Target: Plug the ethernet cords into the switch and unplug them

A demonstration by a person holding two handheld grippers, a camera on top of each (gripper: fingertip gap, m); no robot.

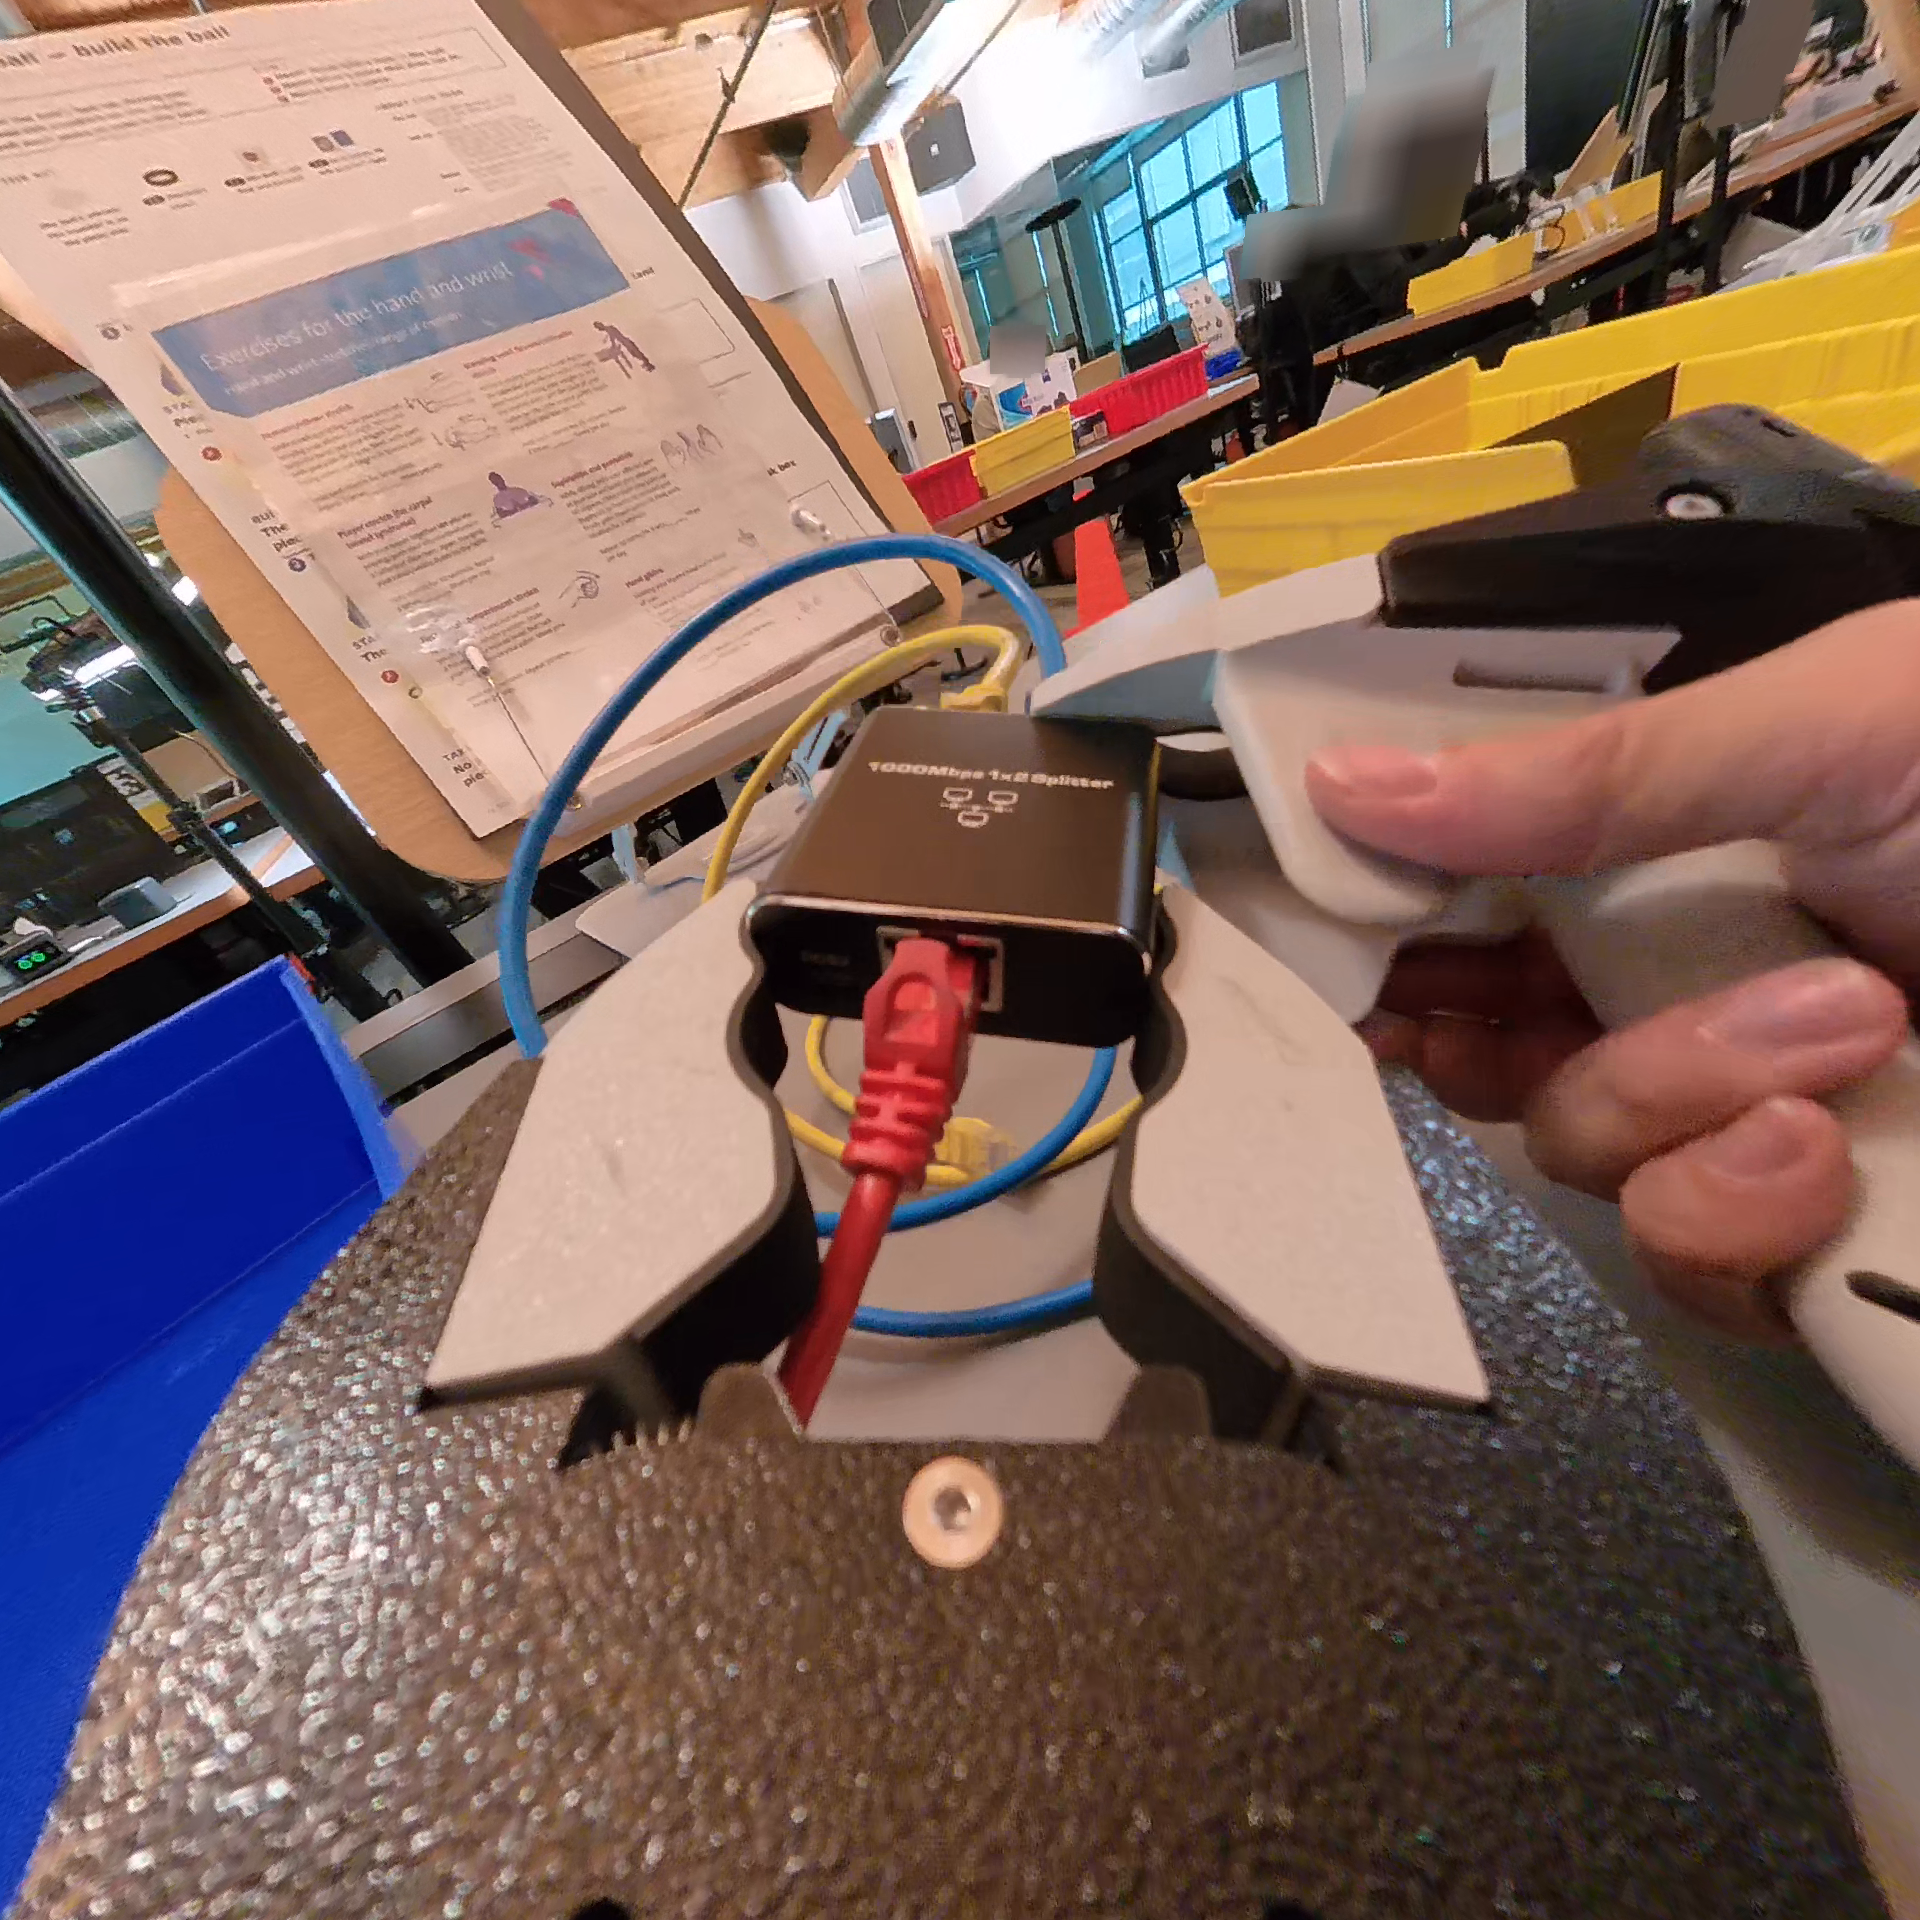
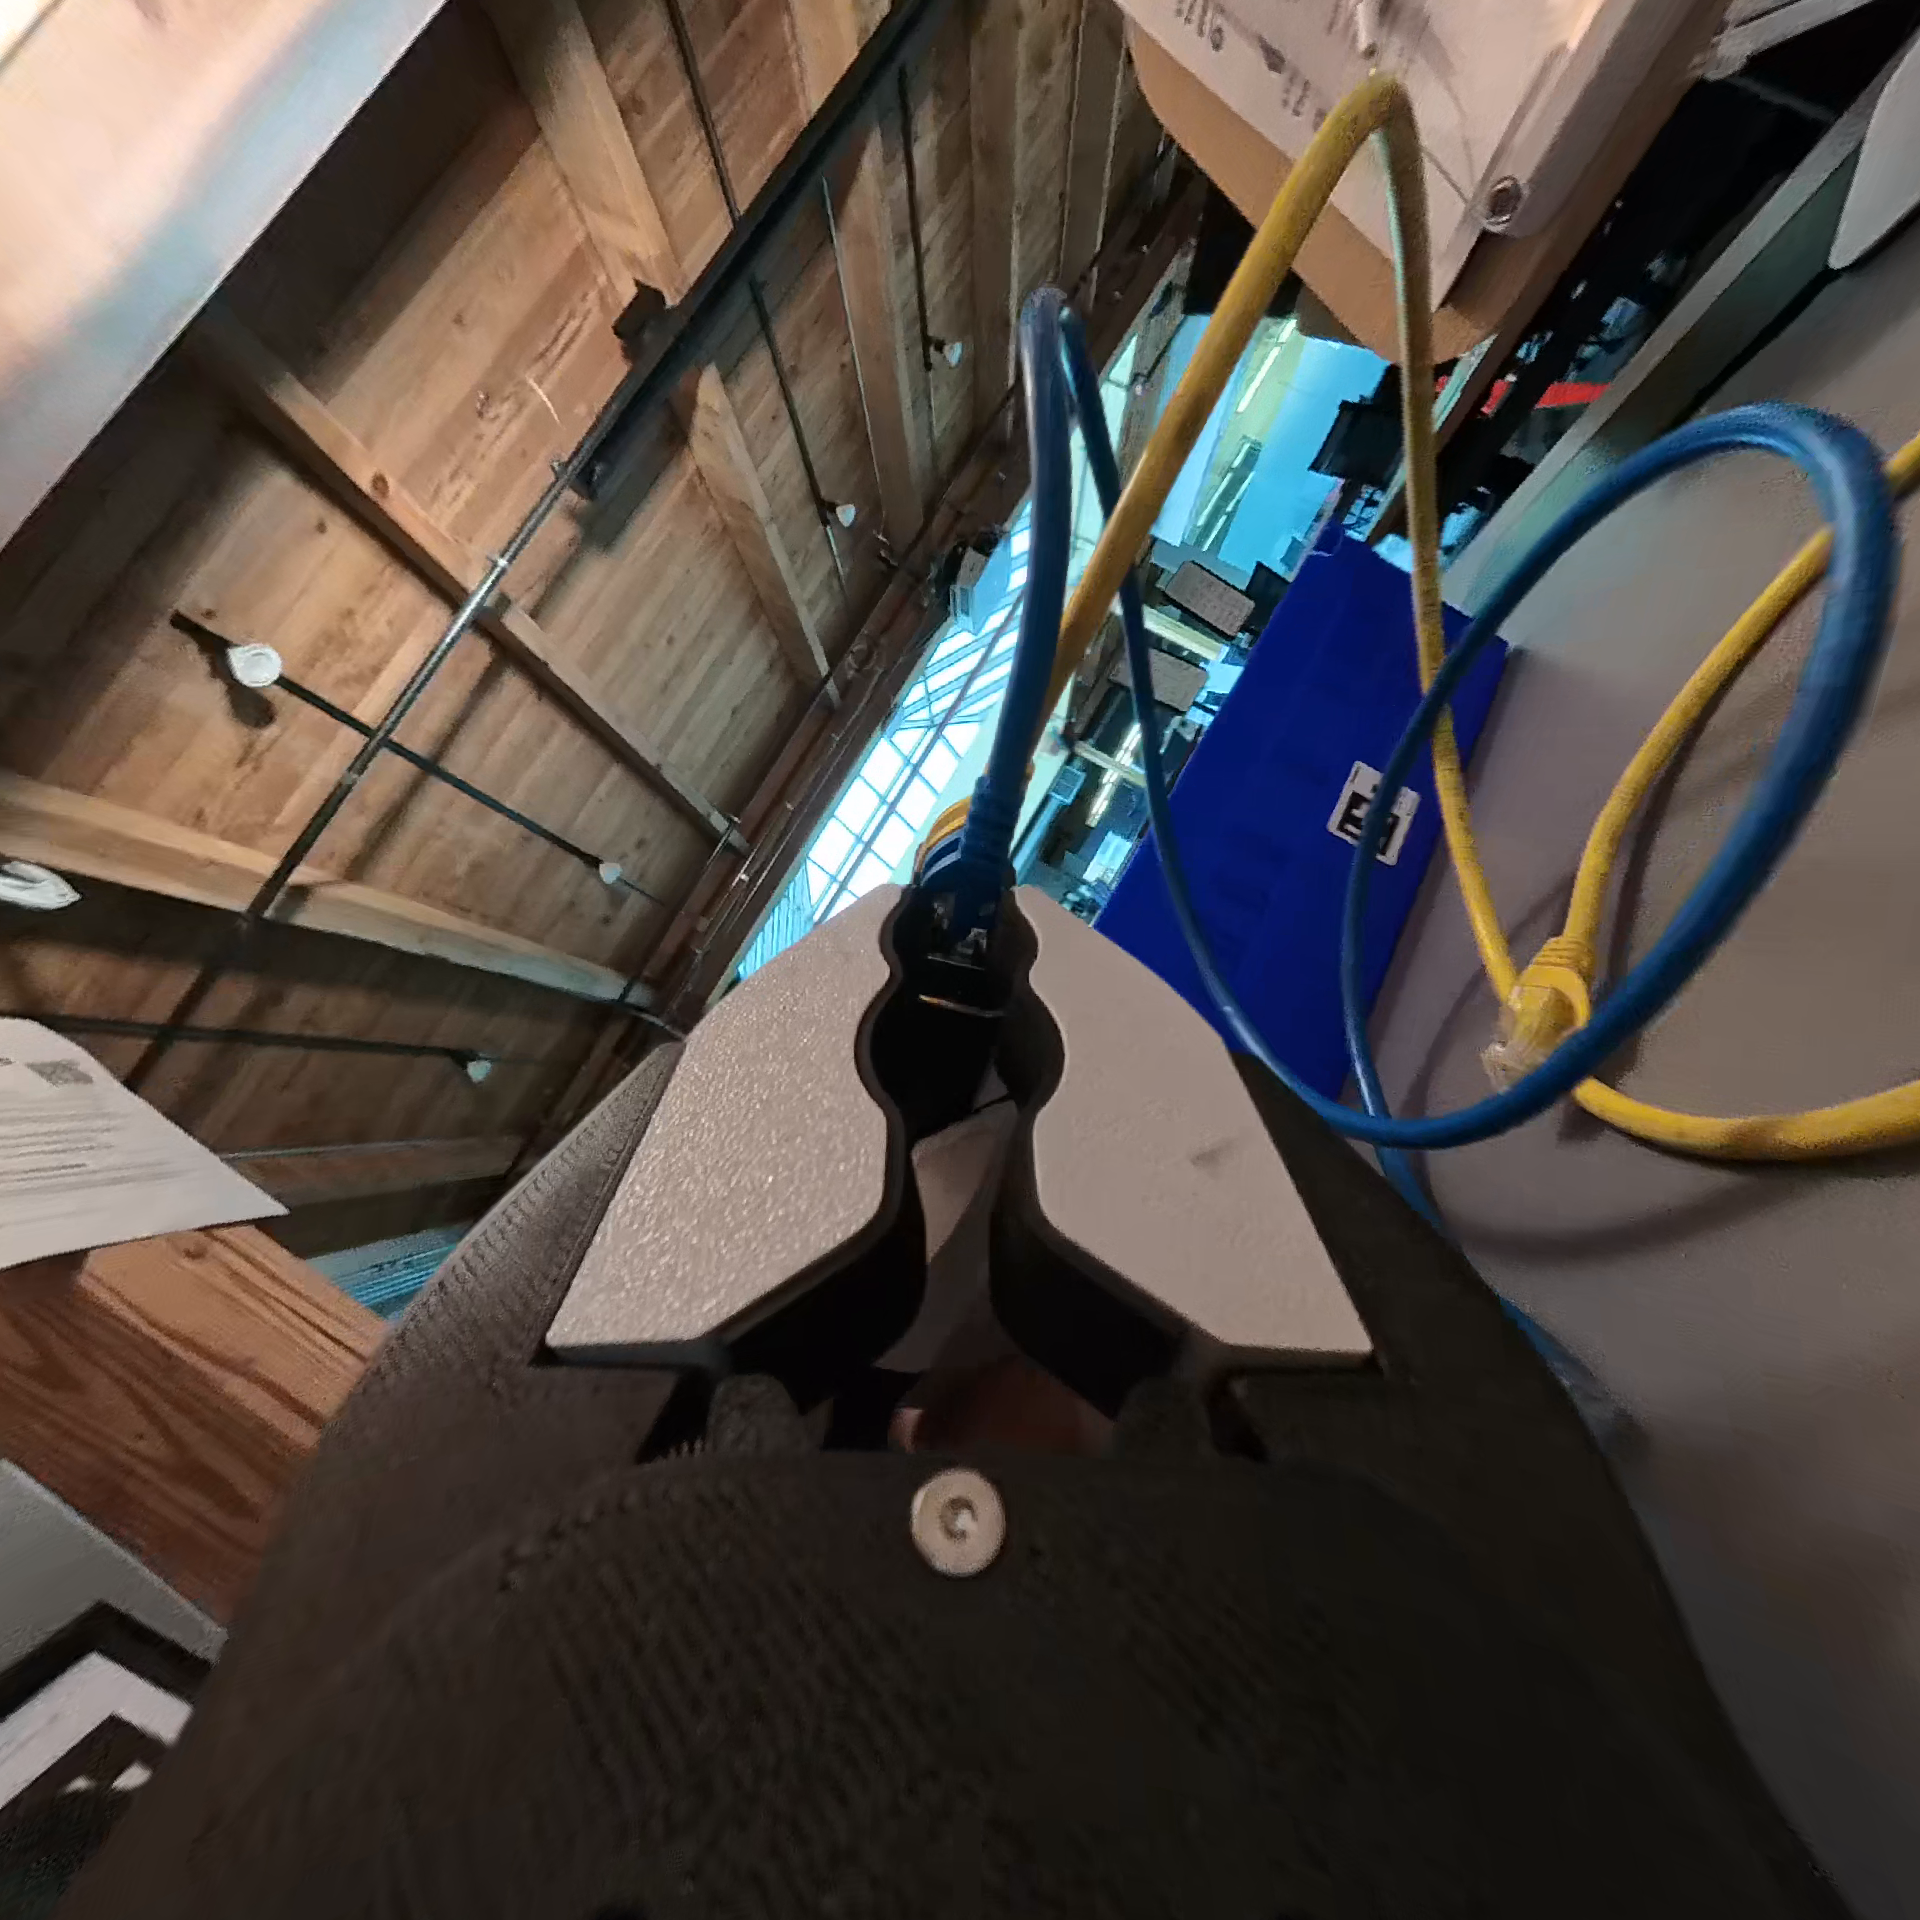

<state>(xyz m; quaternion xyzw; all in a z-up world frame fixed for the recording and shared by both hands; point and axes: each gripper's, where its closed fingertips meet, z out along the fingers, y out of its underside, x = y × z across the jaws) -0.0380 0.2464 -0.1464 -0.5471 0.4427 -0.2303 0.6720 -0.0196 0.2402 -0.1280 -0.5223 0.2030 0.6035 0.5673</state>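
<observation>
My left gripper (image 1: 951,935) is shut on the black switch (image 1: 987,831), one finger on each side. A red cord (image 1: 904,1049) is plugged into the switch's near port. A yellow plug (image 1: 982,691) sits at the switch's far end. My right gripper (image 2: 958,940), held by a hand (image 1: 1662,935), is shut on the blue cord's plug (image 2: 977,873). Its fingers (image 1: 1132,665) reach the switch's far end in the left wrist view. Whether the blue plug sits in a port is hidden. The blue cord (image 2: 1766,831) and yellow cord (image 2: 1455,779) loop over the table.
A loose yellow plug (image 2: 1543,997) lies on the grey table (image 2: 1714,1299). A blue bin (image 1: 156,1195) stands to the left, and yellow bins (image 1: 1455,488) to the right. A slanted board with printed sheets (image 1: 468,416) stands behind the cords.
</observation>
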